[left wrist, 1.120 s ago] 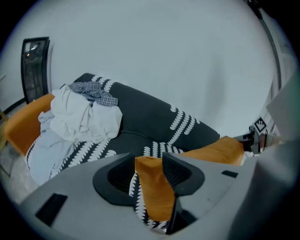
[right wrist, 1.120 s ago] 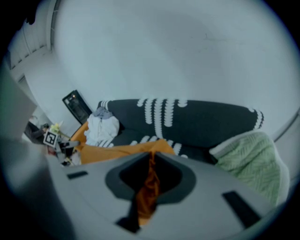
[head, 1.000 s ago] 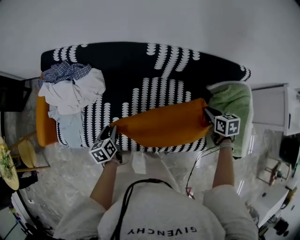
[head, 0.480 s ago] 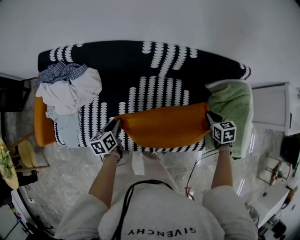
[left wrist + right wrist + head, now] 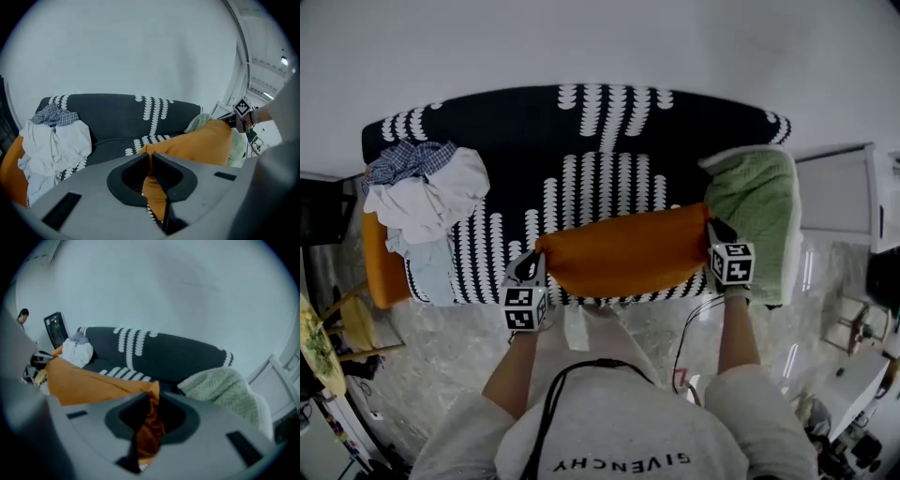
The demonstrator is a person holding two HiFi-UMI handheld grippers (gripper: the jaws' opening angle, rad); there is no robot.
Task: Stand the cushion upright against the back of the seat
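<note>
An orange cushion point(image 5: 623, 249) lies lengthwise over the front of the seat of a black sofa point(image 5: 581, 141) with white patterns. My left gripper point(image 5: 534, 270) has just been closing and now pinches the cushion's left corner point(image 5: 149, 154); orange fabric sits between its jaws. The cushion's right corner point(image 5: 151, 420) is clamped in my right gripper point(image 5: 713, 238). In the left gripper view the cushion point(image 5: 201, 143) stretches away toward the right gripper point(image 5: 234, 123). The sofa's backrest point(image 5: 581, 112) rises behind the cushion.
A heap of white, blue and checked clothes point(image 5: 427, 192) covers the sofa's left end, beside another orange cushion point(image 5: 380, 262). A green knitted blanket point(image 5: 759, 211) drapes the right armrest. A white cabinet point(image 5: 848, 202) stands right of the sofa, on a marble floor point(image 5: 441, 366).
The left gripper has closed its jaws on the cushion's left corner and rolled. Both grippers have shifted with the cushion, which now lies more level across the seat front.
</note>
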